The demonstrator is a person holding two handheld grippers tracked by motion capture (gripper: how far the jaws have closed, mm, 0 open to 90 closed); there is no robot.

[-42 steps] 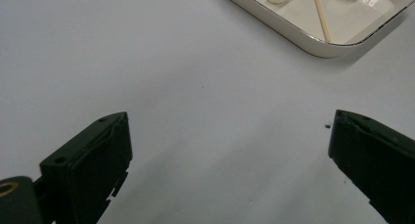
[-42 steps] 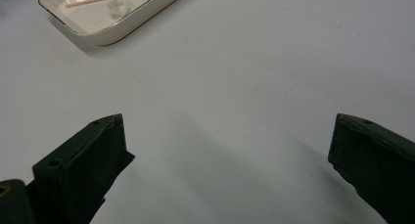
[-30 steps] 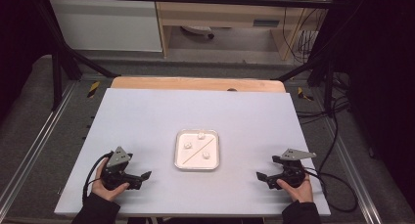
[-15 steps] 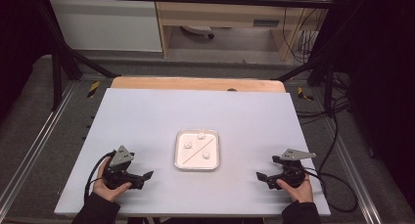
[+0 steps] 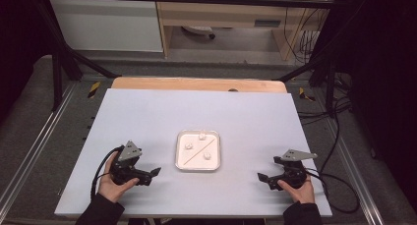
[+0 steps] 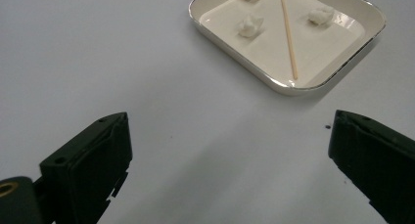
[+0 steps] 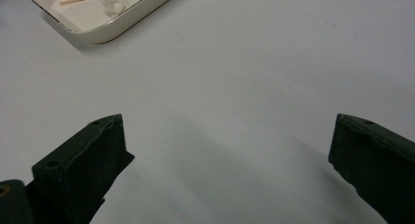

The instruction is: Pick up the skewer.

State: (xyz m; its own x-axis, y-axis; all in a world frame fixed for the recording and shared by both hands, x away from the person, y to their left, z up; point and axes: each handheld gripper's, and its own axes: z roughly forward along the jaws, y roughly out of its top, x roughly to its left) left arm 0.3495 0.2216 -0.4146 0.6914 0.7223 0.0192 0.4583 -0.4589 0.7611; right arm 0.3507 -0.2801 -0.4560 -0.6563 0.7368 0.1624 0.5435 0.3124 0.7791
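On the near left of the white worktop (image 5: 196,112), the left hand-held gripper (image 5: 153,173) is held in the person's left hand (image 5: 114,184), its jaws pointed right toward the tray. In the left gripper view, its jaws are seen spread wide apart with nothing between them, only bare worktop.

A white tray (image 5: 198,150) with rounded corners is set flat on the worktop, near its middle and between the two hand-held grippers, well apart from each. Inside it, a thin wooden stick (image 5: 196,151) is laid on a diagonal, and three small white lumps are scattered around the stick: one (image 5: 202,136) at the far edge, one (image 5: 189,145) to the left, one (image 5: 207,155) to the right. In the left gripper view the tray (image 6: 293,89) is seen ahead of the jaws, with the stick (image 6: 288,35) crossing its floor.

On the near right, the right hand-held gripper (image 5: 261,177) is held in the right hand (image 5: 296,188), jaws pointed left toward the tray. In the right gripper view, its jaws are likewise seen released and wide apart over bare worktop, with a corner of the tray (image 7: 105,34) at the upper left.
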